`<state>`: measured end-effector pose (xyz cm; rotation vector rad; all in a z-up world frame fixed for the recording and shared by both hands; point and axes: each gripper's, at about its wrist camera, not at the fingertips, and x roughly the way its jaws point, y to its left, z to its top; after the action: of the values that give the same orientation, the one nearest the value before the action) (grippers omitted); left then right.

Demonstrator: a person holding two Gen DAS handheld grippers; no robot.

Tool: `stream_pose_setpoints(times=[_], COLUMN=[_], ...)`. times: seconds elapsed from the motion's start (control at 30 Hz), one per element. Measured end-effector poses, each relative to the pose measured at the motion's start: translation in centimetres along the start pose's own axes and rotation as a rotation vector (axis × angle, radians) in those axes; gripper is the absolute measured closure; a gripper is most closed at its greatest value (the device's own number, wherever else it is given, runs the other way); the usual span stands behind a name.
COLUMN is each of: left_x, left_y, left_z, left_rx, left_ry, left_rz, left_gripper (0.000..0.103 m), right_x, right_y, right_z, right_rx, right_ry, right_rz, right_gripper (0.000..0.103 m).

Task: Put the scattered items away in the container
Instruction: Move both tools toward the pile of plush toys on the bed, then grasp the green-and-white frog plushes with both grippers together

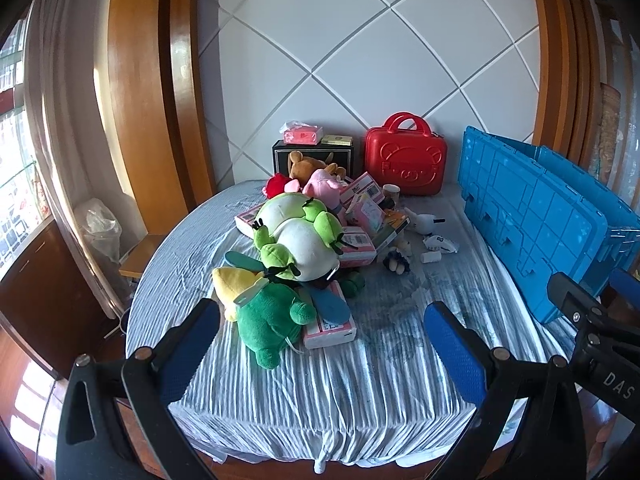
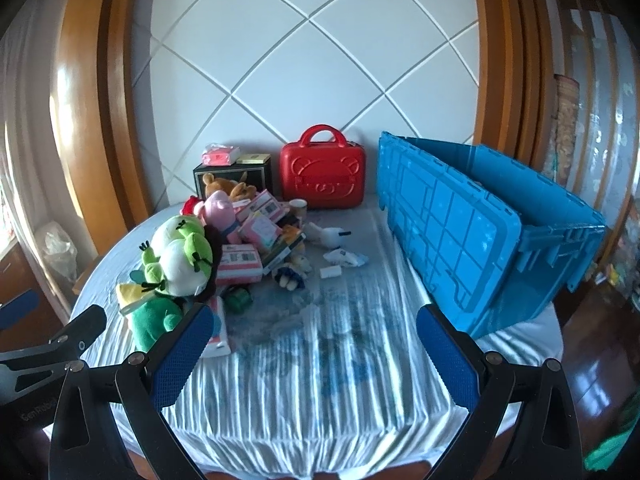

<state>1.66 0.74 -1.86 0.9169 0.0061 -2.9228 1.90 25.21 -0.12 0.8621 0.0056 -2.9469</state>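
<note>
A heap of toys and boxes lies on the striped bedspread (image 1: 360, 368): a green plush frog (image 1: 272, 320), a white-and-green plush (image 1: 300, 240), a pink plush (image 1: 320, 190) and several pink boxes (image 1: 332, 330). A blue crate (image 2: 500, 232) with its lid (image 2: 448, 232) hanging down stands at the right. My left gripper (image 1: 320, 344) hovers open over the bed's near edge, close to the green frog (image 2: 156, 320). Open as well, my right gripper (image 2: 312, 352) hangs over bare bedspread (image 2: 320, 360) left of the crate (image 1: 532, 216).
A red bear-faced case (image 1: 406, 162) and a black box (image 1: 312, 158) with small packs on it stand against the padded white wall. Small white items (image 2: 340, 258) lie between heap and crate. Wooden posts flank the bed; a window is at the left.
</note>
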Motion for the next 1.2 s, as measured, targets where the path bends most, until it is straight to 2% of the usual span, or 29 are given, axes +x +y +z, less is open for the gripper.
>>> stream_pose_setpoints(times=[0.33, 0.43, 0.63, 0.77, 0.93, 1.03, 1.1, 1.13, 1.2], left_x=[0.6, 1.5, 3.8, 6.1, 10.2, 12.9, 14.8, 15.8, 17.6], left_y=[-0.5, 0.4, 4.8, 7.9, 11.4, 12.8, 13.9, 14.4, 14.8], left_z=[-0.6, -1.1, -3.5, -4.7, -5.4, -5.5, -5.3, -5.1, -4.8], left_rx=[-0.027, -0.044, -0.066, -0.048, -0.062, -0.041, -0.043, -0.046, -0.042], left_ry=[0.024, 0.037, 0.063, 0.091, 0.145, 0.176, 0.201, 0.217, 0.241], left_rz=[0.033, 0.034, 0.184, 0.251, 0.211, 0.184, 0.151, 0.131, 0.097], left_gripper=[0.0, 0.0, 0.0, 0.0, 0.0, 0.006, 0.008, 0.008, 0.009], right_x=[1.3, 2.3, 5.8, 8.3, 12.0, 13.8, 14.9, 15.6, 16.8], right_y=[-0.2, -0.4, 0.0, 1.7, 5.2, 7.2, 8.9, 9.7, 10.8], right_z=[-0.3, -0.6, -1.7, -2.1, -2.5, -2.4, -2.0, -1.7, -1.5], right_rx=[-0.034, -0.046, -0.063, -0.045, -0.07, -0.05, -0.062, -0.066, -0.054], right_ry=[0.03, 0.052, 0.118, 0.168, 0.221, 0.25, 0.253, 0.259, 0.275], right_rz=[0.05, 0.076, 0.158, 0.19, 0.201, 0.237, 0.228, 0.216, 0.201], right_gripper=[0.0, 0.0, 0.0, 0.0, 0.0, 0.0, 0.001, 0.002, 0.013])
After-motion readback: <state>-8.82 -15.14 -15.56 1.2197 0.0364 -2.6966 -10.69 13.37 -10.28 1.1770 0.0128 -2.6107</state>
